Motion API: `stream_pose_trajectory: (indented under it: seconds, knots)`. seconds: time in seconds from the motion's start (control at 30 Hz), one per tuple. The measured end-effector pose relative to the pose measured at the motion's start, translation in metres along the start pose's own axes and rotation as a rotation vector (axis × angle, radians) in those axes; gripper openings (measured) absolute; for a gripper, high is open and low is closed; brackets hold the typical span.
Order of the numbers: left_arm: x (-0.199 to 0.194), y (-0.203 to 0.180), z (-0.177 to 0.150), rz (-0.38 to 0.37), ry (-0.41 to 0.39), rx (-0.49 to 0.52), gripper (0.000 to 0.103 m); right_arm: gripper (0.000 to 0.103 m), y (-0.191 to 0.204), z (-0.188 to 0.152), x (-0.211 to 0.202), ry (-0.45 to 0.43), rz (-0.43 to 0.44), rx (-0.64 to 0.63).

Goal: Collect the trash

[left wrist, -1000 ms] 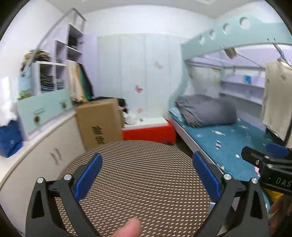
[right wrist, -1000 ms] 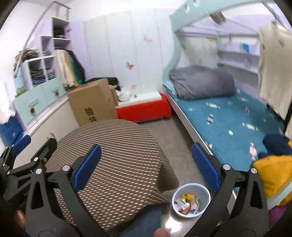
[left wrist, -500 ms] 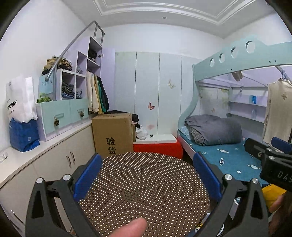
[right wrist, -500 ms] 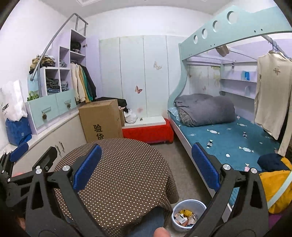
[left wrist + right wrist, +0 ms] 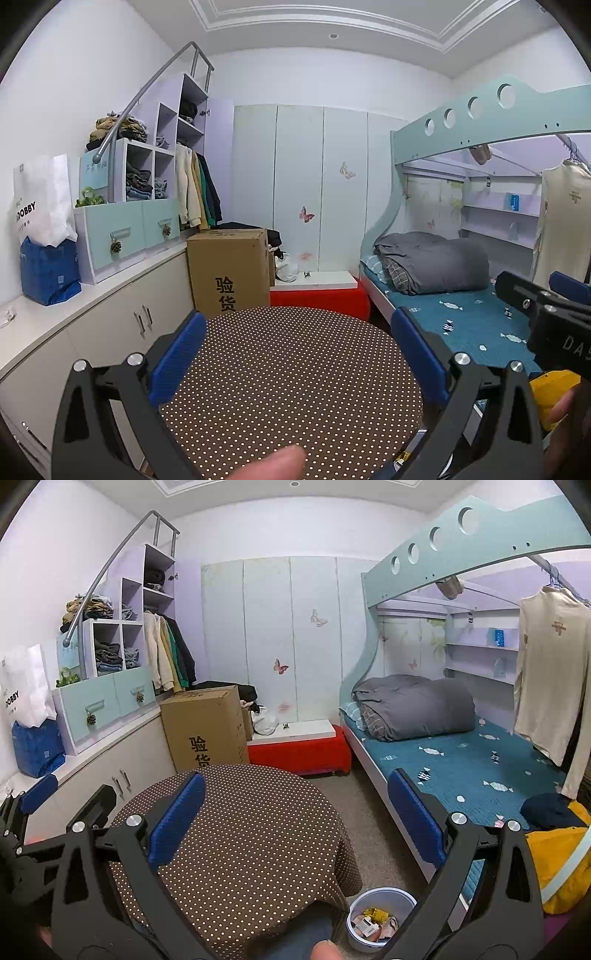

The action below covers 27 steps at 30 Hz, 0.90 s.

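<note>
A round table (image 5: 291, 384) under a brown dotted cloth stands before me; it also shows in the right wrist view (image 5: 258, 834). No trash shows on its top. A small white bin (image 5: 380, 917) holding wrappers and scraps sits on the floor at the table's right foot. My left gripper (image 5: 295, 350) is open and empty above the near table edge. My right gripper (image 5: 295, 819) is open and empty, held to the right of the left one, which shows at the left edge (image 5: 37, 801).
A cardboard box (image 5: 229, 273) and a red low bench (image 5: 317, 295) stand behind the table. White cabinets (image 5: 110, 325) run along the left wall. A bunk bed (image 5: 461, 753) with a grey duvet fills the right. A yellow bag (image 5: 554, 864) lies on the bed's near end.
Both grippers have tilted up and risen, so the table has sunk lower in both views and more of the room and ceiling shows. Both stayed open and empty.
</note>
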<state>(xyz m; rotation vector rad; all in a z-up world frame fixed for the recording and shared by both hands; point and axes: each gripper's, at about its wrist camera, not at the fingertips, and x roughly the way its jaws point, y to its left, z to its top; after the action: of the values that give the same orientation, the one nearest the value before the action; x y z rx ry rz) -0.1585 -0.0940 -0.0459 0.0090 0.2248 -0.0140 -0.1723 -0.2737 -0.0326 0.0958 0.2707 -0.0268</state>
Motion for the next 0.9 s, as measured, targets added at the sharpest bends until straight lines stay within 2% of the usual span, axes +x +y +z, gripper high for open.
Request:
stream_pose_trajectory:
  seconds: [0.73, 0.9]
  knots:
    - [0.0018, 0.0031, -0.0031, -0.006, -0.007, 0.004, 0.098, 0.097, -0.0023, -0.0015, 0.0020, 0.011, 0.013, -0.001]
    - [0.0051, 0.0058, -0.0036, -0.010, 0.018, -0.016, 0.098, 0.097, -0.0016, -0.0009, 0.0021, 0.011, 0.017, -0.001]
